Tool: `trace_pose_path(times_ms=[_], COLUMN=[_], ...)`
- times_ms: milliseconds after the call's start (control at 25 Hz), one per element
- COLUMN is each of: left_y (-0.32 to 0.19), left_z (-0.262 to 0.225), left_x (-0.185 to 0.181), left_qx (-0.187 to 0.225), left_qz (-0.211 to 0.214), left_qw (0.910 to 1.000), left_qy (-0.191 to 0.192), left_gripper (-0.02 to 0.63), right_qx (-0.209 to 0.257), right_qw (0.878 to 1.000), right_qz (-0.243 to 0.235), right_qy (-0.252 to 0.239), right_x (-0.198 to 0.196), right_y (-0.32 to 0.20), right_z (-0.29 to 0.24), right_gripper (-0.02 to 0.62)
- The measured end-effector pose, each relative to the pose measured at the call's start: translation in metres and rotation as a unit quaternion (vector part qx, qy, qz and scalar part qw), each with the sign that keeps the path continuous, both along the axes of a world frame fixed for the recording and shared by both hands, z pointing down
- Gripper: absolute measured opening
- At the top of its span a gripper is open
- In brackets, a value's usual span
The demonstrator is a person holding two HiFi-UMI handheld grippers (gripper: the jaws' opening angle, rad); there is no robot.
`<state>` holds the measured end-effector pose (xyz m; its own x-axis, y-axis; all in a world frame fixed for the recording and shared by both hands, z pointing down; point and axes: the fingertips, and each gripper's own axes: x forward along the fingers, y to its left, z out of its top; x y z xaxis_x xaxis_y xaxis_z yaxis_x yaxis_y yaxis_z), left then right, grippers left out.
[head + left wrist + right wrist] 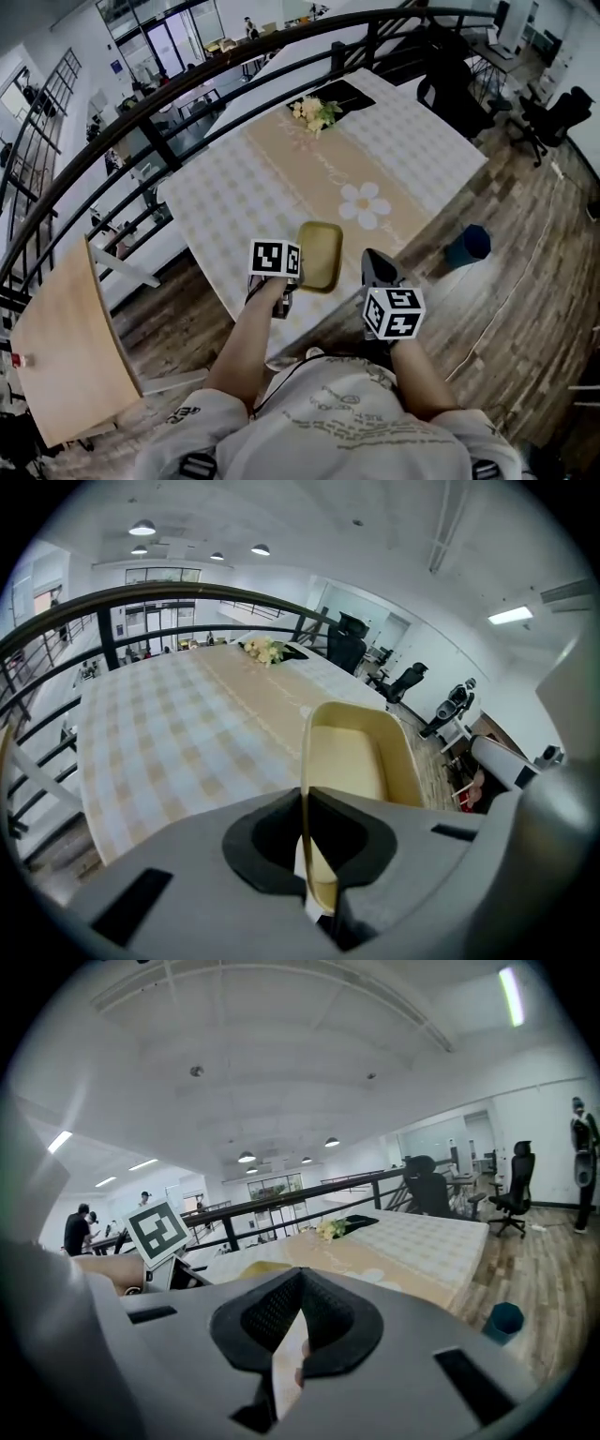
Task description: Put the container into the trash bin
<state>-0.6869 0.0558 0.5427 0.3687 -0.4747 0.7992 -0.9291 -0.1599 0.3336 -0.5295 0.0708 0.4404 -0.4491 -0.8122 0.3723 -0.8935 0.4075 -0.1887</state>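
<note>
**Carrying the container across to the bin**

We judge the step in hand to be the carry: the shallow, yellow, rounded-rectangle plastic container is off the table and in the grip of the left gripper, whose jaws are clamped on 1 thin side wall near a corner. In the left gripper view that wall runs edge-on between the pads, and the rest of the container sticks out beyond them, open side facing right. It hangs over the near edge of the table with the checked beige cloth.

The right gripper hovers just beside it with its jaws together and nothing between them.

The small round blue trash bin stands on the wooden floor to the right of the table, well apart from the container; the right gripper view shows it low at the right.

To do this well, we would:
- hold the clamp firm, since 1 thin wall carries the whole load and could slip or twist
- swing right, passing behind or above the right gripper, or move that gripper aside first
- bring the container right over the bin's mouth, short end down
- open the jaws only once it is centred, as the bin looks narrow beside the container
</note>
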Motion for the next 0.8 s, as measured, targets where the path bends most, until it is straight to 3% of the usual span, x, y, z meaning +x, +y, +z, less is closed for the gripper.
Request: trace_pose_path(times_ms=[280, 800], left_y=[-0.024, -0.027], left_z=[-0.019, -0.028], left_x=[0.128, 0.385], left_qx=[-0.001, 0.008], left_qz=[0.095, 0.237], left_qw=[0.9955, 0.9713], left_qy=[0.001, 0.013], left_gripper=[0.012, 0.012], right_qx=[-0.002, 0.018], right_qw=[0.995, 0.968], right_qz=[0.096, 0.250], right_qy=[0.001, -0.001], right_x=[0.126, 0.361], right_y=[0.003, 0.040], right_z=[-0.018, -0.033], right_gripper=[0.002, 0.002])
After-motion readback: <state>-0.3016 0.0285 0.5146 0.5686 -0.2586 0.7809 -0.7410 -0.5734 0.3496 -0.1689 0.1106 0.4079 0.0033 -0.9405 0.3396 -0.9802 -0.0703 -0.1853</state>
